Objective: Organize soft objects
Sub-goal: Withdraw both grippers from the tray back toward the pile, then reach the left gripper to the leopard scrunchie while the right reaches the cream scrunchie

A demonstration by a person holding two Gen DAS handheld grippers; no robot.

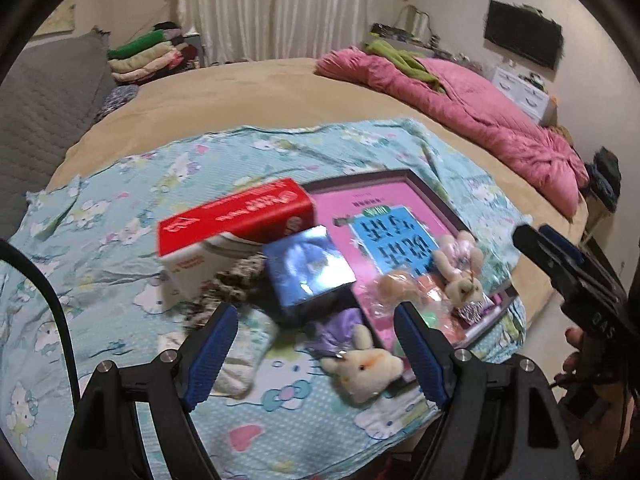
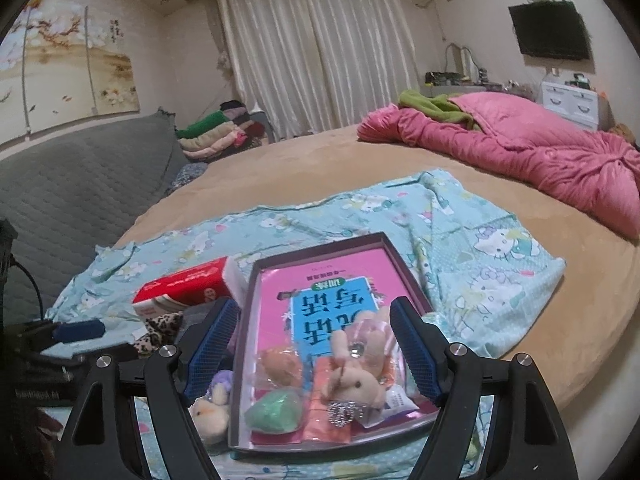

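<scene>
A shallow box tray [image 2: 256,280] with a pink book in it lies on the Hello Kitty cloth. It holds a beige plush bunny [image 2: 358,384], an orange squishy [image 2: 280,366] and a green squishy [image 2: 274,412]. A second plush bunny in a purple dress [image 1: 360,364] lies on the cloth left of the tray; it also shows in the right wrist view [image 2: 210,410]. My left gripper [image 1: 310,354] is open and empty, just above this bunny. My right gripper [image 2: 310,354] is open and empty over the tray's near end. The right gripper also shows at the right of the left wrist view [image 1: 560,252].
A red and white tissue box [image 1: 236,220], a blue box [image 1: 308,268], a leopard-print cloth [image 1: 228,280] and a folded white cloth [image 1: 244,356] lie left of the tray. A pink quilt [image 2: 540,152] is on the far side of the bed. A grey headboard [image 2: 80,184] is at the left.
</scene>
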